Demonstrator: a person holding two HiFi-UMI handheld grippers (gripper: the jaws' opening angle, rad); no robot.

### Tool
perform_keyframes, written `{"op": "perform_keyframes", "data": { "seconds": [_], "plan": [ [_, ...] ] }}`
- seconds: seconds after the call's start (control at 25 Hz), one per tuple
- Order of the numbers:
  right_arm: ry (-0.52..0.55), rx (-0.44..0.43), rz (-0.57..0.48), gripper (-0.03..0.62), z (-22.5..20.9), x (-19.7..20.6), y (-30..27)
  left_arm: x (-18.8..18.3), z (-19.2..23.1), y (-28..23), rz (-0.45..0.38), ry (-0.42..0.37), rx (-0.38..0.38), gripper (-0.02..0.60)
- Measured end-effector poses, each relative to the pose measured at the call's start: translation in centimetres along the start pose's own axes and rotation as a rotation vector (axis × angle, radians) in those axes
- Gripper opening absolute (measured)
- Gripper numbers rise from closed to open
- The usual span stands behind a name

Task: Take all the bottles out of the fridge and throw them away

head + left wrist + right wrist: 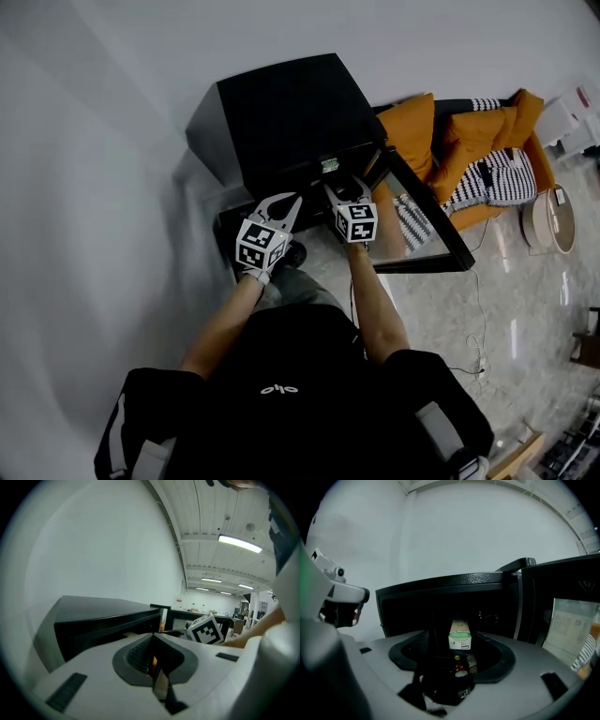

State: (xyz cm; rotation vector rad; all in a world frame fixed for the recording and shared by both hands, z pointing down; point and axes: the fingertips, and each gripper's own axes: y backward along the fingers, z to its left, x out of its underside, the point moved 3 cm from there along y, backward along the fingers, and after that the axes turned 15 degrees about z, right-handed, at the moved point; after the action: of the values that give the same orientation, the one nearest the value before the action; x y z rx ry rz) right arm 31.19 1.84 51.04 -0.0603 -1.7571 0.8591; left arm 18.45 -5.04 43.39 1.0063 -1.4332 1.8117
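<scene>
The left tool [286, 202], jaws pressed together on nothing, hovers before the black fridge [281, 108], which stands against a white wall [84, 141]. Just beside it, the right tool [349, 190] points into the open fridge with its jaws spread apart. In line with that gap, the bottles [461, 668] sit low in the dark interior, ungripped, below a green-and-white carton [460, 634]. The door [427, 220] hangs open rightward, near an orange sofa [469, 141].

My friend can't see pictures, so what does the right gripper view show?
The right gripper, jaws open, looks into a dark open fridge holding a green-and-white carton, with a dark, red-marked bottle below it. The fridge door stands open at right; the left gripper shows at left.
</scene>
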Motion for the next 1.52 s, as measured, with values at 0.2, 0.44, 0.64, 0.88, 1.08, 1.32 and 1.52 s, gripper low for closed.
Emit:
{"op": "perform_keyframes", "data": {
  "seconds": [0.2,0.44,0.64,0.88,1.08,1.32,1.52],
  "plan": [
    [0.002,0.021,0.046,0.296,-0.9,0.6,-2.5,0.2,0.9,-0.4,0.018,-0.007,0.009,0.006],
    [0.004,0.017,0.077,0.318,-1.1,0.3,-5.1,0.1,1.4,-1.6,0.039,-0.022,0.033,0.006],
    [-0.016,0.013,0.090,0.336,-1.5,-0.5,-6.8,0.0,1.1,-2.7,0.061,-0.040,0.061,0.006],
    [0.005,0.031,0.132,0.334,-2.3,-0.7,-9.1,0.2,1.4,-3.0,0.077,-0.047,0.062,0.006],
    [0.022,0.071,0.152,0.270,-2.6,0.2,-9.5,0.6,1.7,-2.9,0.085,-0.037,0.050,0.006],
    [0.023,0.060,0.153,0.267,-2.1,0.4,-7.6,0.4,1.0,-3.0,0.078,-0.024,0.038,0.006],
    [0.024,0.059,0.156,0.267,-1.6,1.4,-4.6,0.3,-1.0,-2.3,0.062,-0.014,0.036,0.006]
  ]
}}
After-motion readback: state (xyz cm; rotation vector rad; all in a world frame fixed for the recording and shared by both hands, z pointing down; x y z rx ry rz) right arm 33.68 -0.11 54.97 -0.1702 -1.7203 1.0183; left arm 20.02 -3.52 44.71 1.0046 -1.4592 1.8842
